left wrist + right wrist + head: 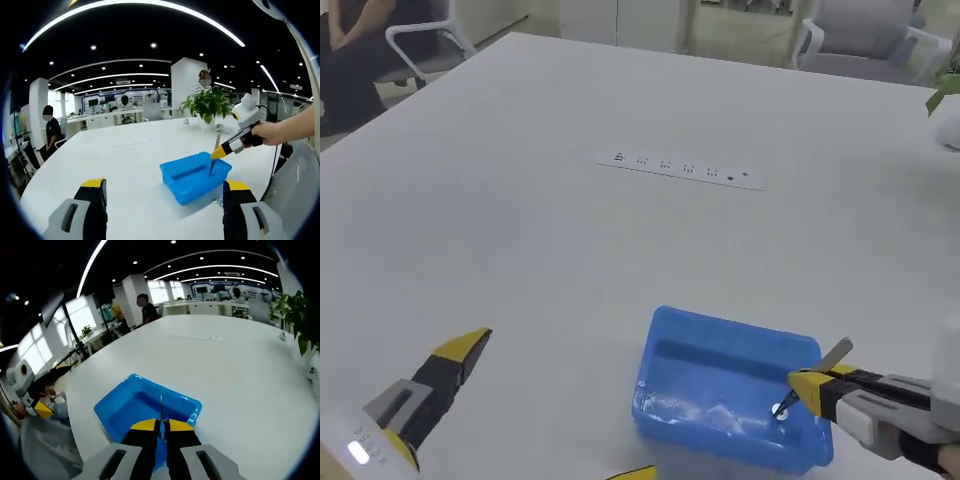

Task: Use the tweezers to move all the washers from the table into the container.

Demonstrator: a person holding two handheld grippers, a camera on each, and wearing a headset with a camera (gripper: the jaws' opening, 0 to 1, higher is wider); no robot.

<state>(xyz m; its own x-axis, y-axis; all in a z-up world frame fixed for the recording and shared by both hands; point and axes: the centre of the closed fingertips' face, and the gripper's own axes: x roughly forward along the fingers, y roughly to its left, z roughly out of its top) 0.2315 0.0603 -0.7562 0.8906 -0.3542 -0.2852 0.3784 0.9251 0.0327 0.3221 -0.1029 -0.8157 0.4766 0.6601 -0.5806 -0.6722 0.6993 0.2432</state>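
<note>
1. Your left gripper (162, 185) is nearest you, at the lower left of the head view. Its jaws stand wide apart with nothing between them.
2. Your right gripper (812, 385) comes in from the lower right of the head view. Its jaws are pressed together on the tweezers (836, 357), whose points dip inside the container (740, 325).
3. What looks like a washer (780, 411) sits right at the tweezers' points, over the container's floor near its right-hand wall. It is too small to tell whether it is pinched or lying there.
4. The container is a blue rectangular tray at the lower centre of the head view. Its right near corner lies just under your right gripper.
5. In the left gripper view a few small glinting bits (216, 202) lie on the table (520, 220), just beside the container's lower right corner. They are too small to name.
6. The table is bare between your left gripper and the container, and across the whole middle of the head view.
7. A socket strip (680, 168) lies flush in the table at the upper centre, well apart from the container.
8. The table's left edge slants down the upper left of the head view, and its far edge runs along the top.
9. Chairs stand beyond those edges, one at the upper left (425, 40) and one at the upper right (860, 35).
10. A potted plant (207, 102) stands at the table's far side, right of centre in the left gripper view.
</note>
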